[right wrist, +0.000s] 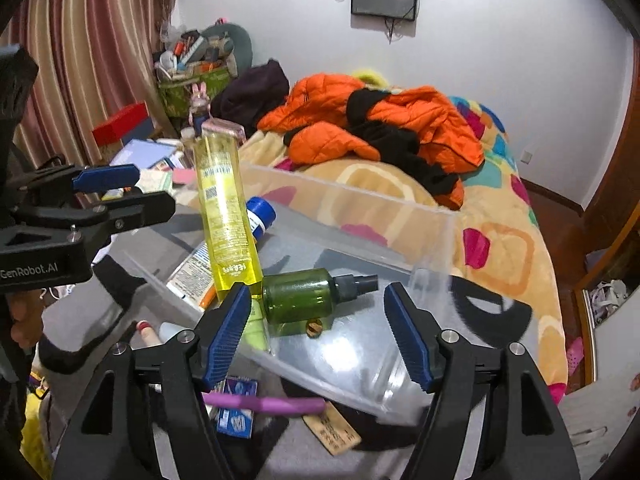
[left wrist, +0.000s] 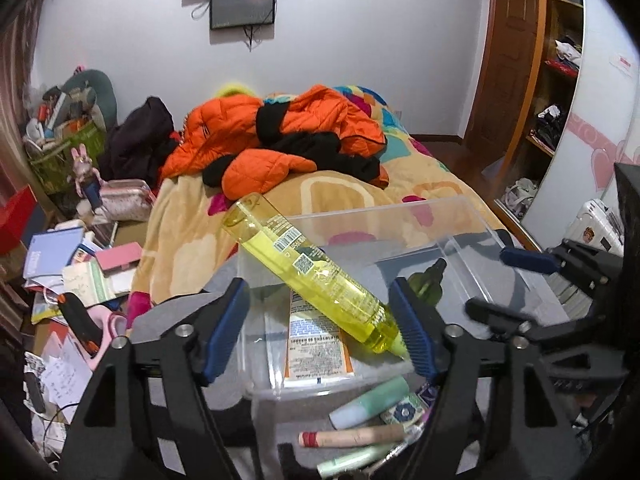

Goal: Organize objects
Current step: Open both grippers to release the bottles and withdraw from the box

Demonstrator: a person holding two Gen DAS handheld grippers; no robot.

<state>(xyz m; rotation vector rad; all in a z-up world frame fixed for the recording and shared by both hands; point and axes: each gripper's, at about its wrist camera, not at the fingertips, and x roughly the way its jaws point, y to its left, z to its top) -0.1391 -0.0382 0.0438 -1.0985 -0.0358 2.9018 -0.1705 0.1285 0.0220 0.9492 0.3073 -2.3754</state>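
A clear plastic bin [left wrist: 460,216] [right wrist: 352,196] sits on a grey surface at the foot of the bed. A tall yellow bottle [left wrist: 304,268] [right wrist: 226,208] leans in it, cap end down, over an orange-and-white tube [left wrist: 316,344] [right wrist: 192,272]. A dark green spray bottle [right wrist: 300,296] [left wrist: 426,284] lies in the bin. My left gripper [left wrist: 320,328] is open around the yellow bottle's lower end. My right gripper [right wrist: 316,336] is open, with the green bottle between its fingers; it also shows in the left wrist view [left wrist: 516,280].
Loose tubes and sticks [left wrist: 368,404] lie before the bin, with a purple pen [right wrist: 264,403] and a blue packet [right wrist: 236,416]. An orange jacket [left wrist: 280,136] is piled on the bed. Papers and boxes [left wrist: 72,264] clutter the left; a wardrobe [left wrist: 560,80] stands right.
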